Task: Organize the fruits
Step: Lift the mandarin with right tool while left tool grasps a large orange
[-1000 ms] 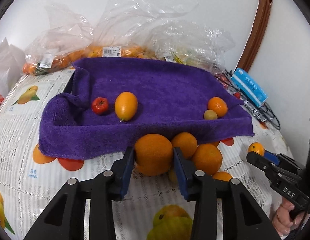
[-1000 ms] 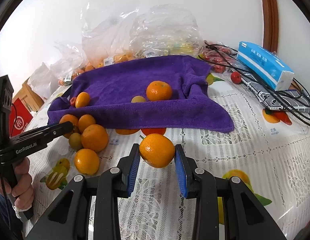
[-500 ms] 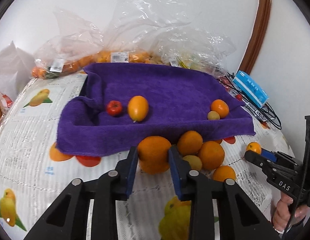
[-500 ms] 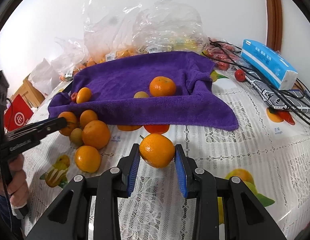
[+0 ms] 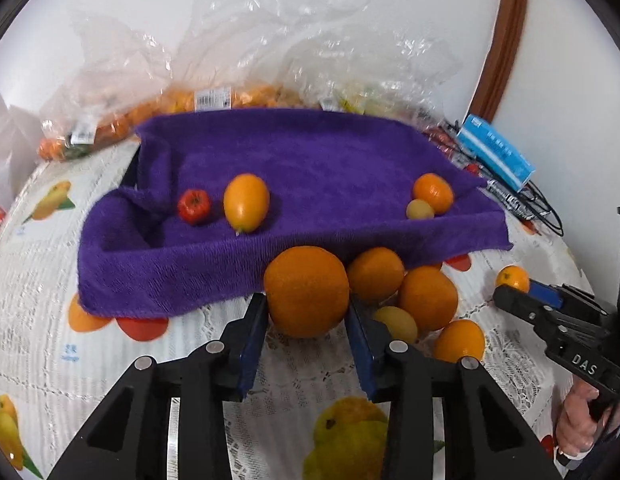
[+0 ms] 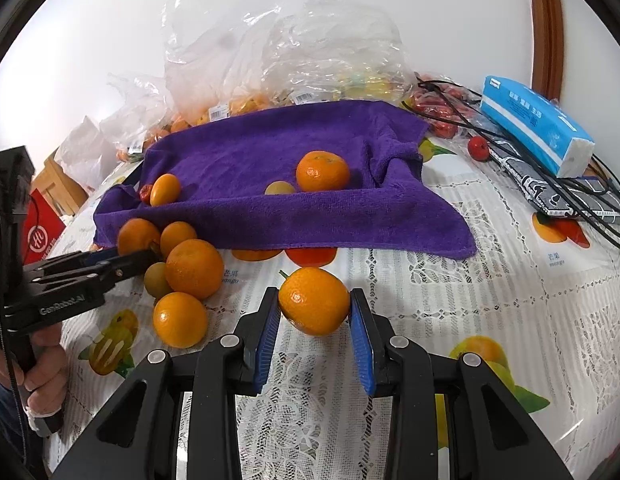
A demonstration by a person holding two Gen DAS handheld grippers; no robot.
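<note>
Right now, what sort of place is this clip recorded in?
Probably a home, at a dining or kitchen table: a lace tablecloth printed with fruit pictures, plastic grocery bags of produce still bearing price labels, and a blue tissue pack beside tangled cables against a white wall.

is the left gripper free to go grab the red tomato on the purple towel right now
Probably not yet: the left gripper is shut on a large orange. The path to the tomato over the towel rim looks open once it lets go.
</note>
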